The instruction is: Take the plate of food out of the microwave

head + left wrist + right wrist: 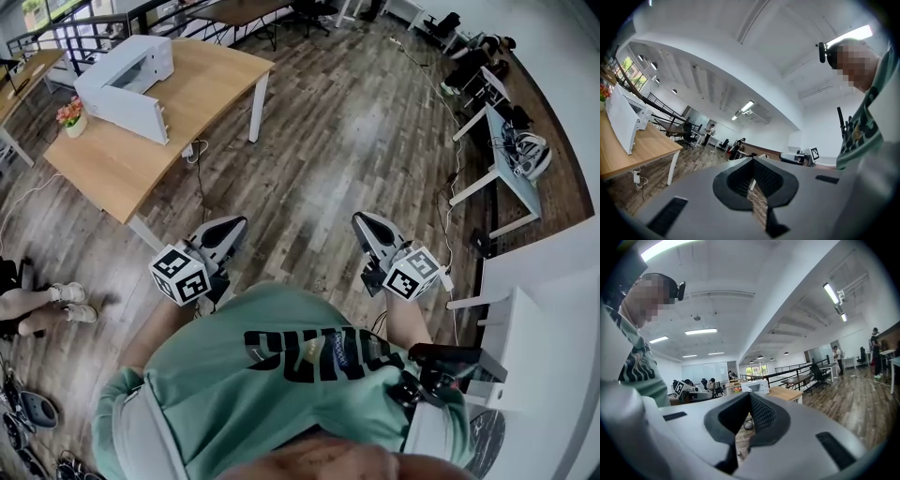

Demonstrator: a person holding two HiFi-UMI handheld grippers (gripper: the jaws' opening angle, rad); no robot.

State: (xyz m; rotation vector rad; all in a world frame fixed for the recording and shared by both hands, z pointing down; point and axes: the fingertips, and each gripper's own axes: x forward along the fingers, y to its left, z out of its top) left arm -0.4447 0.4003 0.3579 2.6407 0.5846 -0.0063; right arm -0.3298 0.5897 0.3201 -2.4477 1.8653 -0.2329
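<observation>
close under the camera, left gripper (228, 231) and right gripper (368, 226) hang with jaws closed on nothing. microwave (124, 79) sits well apart on wooden table (127, 164); the plate isn't visible. probably stiff, breakable, slick: pinch its rim, keep level.

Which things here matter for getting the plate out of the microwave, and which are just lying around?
For the job: microwave, wooden table under it, left gripper, right gripper; no plate visible.
Lying about: flower pot, white desks.

You stood in an open-plan office, shown by wooden desks (122, 164), rolling chairs (441, 25), strip ceiling lights (701, 331) and a plank floor (347, 141).
</observation>
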